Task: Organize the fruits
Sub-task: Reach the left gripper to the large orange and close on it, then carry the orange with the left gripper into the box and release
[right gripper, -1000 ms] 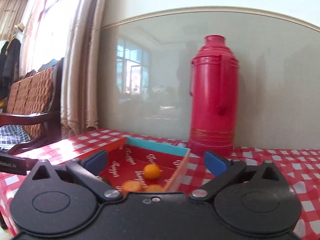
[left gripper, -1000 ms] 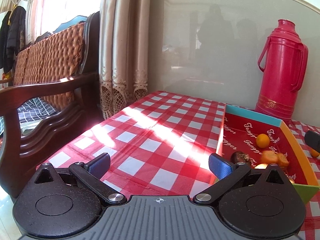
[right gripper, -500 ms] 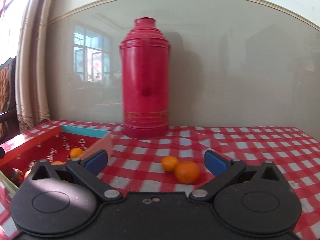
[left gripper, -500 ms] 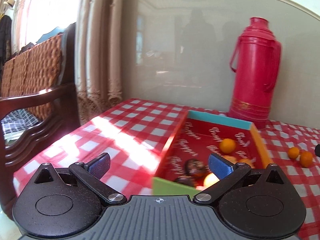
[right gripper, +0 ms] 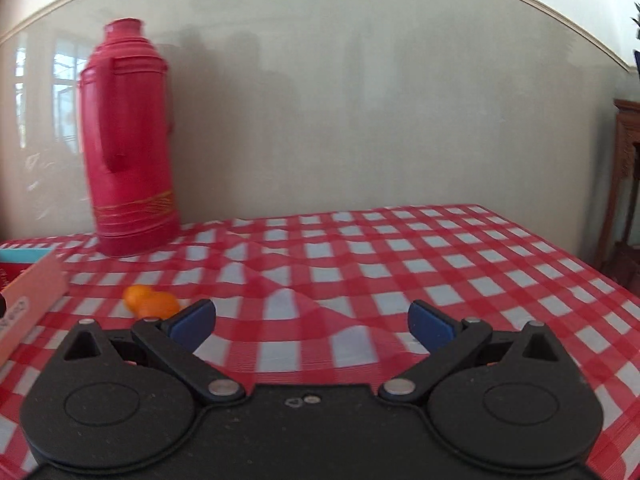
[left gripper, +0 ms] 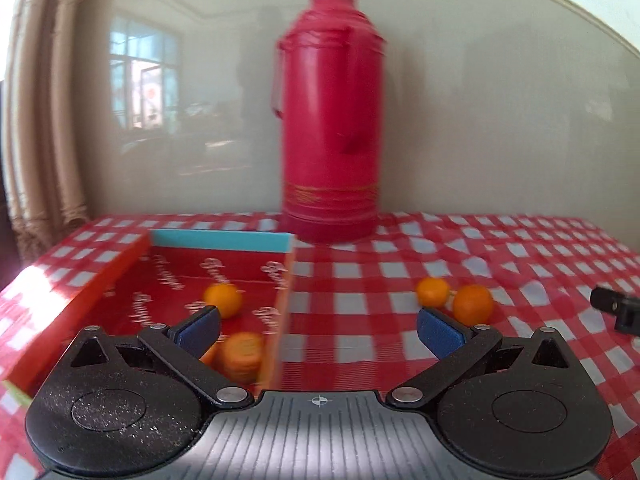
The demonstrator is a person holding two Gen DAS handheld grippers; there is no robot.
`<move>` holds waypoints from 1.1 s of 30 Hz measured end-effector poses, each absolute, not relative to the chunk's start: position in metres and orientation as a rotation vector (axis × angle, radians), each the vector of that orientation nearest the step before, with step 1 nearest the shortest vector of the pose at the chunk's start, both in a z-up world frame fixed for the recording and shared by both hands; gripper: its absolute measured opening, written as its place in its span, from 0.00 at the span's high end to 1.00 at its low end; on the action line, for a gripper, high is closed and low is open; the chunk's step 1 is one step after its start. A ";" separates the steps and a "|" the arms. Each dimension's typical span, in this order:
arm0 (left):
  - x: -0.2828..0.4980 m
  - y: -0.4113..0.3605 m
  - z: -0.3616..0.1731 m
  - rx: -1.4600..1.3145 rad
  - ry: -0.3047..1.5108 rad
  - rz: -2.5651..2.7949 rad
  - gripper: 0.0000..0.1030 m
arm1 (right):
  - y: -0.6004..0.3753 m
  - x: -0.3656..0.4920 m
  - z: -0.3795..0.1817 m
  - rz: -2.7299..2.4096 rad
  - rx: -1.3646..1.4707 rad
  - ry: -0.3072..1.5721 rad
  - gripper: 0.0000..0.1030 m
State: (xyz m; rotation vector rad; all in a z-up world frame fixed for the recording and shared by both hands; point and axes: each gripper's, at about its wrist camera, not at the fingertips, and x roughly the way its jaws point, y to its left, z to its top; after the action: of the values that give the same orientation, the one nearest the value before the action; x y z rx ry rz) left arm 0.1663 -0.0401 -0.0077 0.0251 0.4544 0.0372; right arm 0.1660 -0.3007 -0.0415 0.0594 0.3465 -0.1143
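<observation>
Right hand-held gripper (right gripper: 311, 322) — oranges (right gripper: 151, 303) left.

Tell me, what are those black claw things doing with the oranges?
A person is sorting fruit with two hand-held grippers. Both the left gripper and the right gripper are open and empty. Some fruit already sits in the red box. Two small oranges still lie on the checked tablecloth, in front of the red thermos.

Tray (left gripper: 120, 276) script — too blurred
</observation>
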 end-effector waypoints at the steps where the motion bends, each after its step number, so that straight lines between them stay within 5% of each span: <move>1: 0.172 -0.050 -0.011 0.042 0.469 0.021 0.00 | -0.308 0.168 -0.043 -0.129 0.070 0.352 0.06; 21: 0.256 -0.152 -0.041 0.078 0.562 -0.108 0.01 | -0.360 0.187 -0.050 -0.207 0.178 0.400 0.06; 25: 0.266 -0.160 -0.046 0.100 0.623 -0.128 0.59 | -0.363 0.187 -0.051 -0.206 0.176 0.400 0.06; 33: 0.251 -0.159 -0.039 0.131 0.595 -0.146 0.59 | -0.362 0.187 -0.048 -0.190 0.200 0.390 0.06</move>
State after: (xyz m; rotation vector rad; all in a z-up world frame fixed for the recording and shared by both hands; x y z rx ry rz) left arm 0.2513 -0.1593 -0.0391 0.1315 0.5948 -0.1455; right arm 0.1866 -0.3616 -0.0484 0.1996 0.3898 -0.1896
